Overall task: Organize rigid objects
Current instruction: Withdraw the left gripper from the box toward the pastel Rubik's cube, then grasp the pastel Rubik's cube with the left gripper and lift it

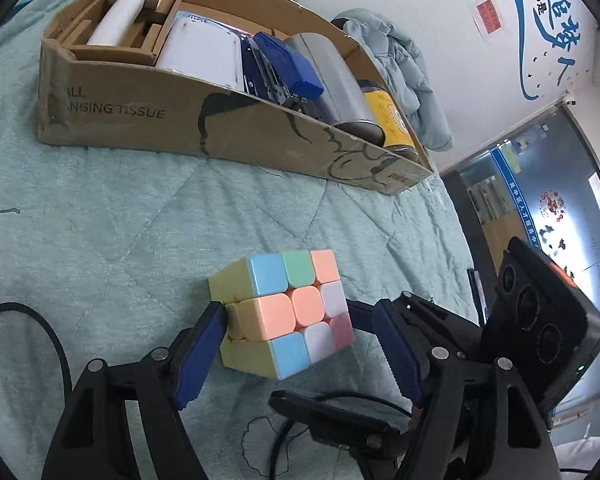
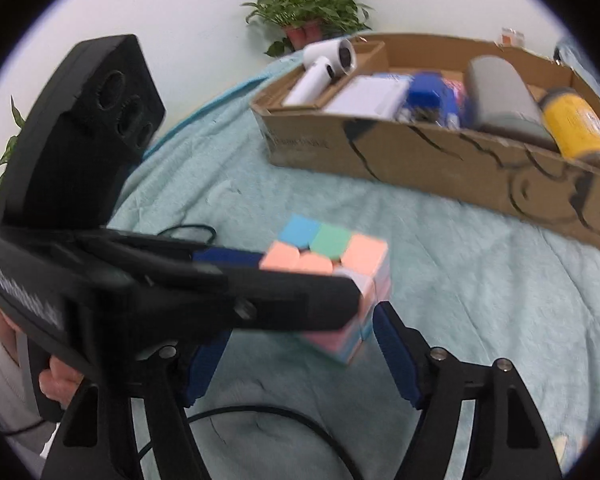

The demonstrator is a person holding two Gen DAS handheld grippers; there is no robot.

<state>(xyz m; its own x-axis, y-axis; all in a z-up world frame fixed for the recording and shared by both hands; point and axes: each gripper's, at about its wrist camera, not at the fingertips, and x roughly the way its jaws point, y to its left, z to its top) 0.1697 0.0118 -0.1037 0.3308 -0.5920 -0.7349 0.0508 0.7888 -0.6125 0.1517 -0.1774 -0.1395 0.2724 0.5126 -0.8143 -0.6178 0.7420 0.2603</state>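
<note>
Our left tongs point(image 1: 300, 344) and right tongs point(image 2: 300, 364) gape around the cube point(image 1: 288, 312); colliding, we could knock it away.

potted plant point(image 2: 306, 10), blue jacket point(image 1: 404, 68), teal quilt point(image 1: 100, 208).

Cube point(image 1: 288, 312) on quilt point(image 1: 100, 220), near side of box point(image 1: 220, 128). In box, left to right: dryer point(image 1: 120, 20), pack point(image 1: 200, 48), stapler point(image 1: 288, 64), cylinder point(image 1: 336, 80), jar point(image 1: 388, 120). Plant point(image 2: 308, 8) behind box.
</note>
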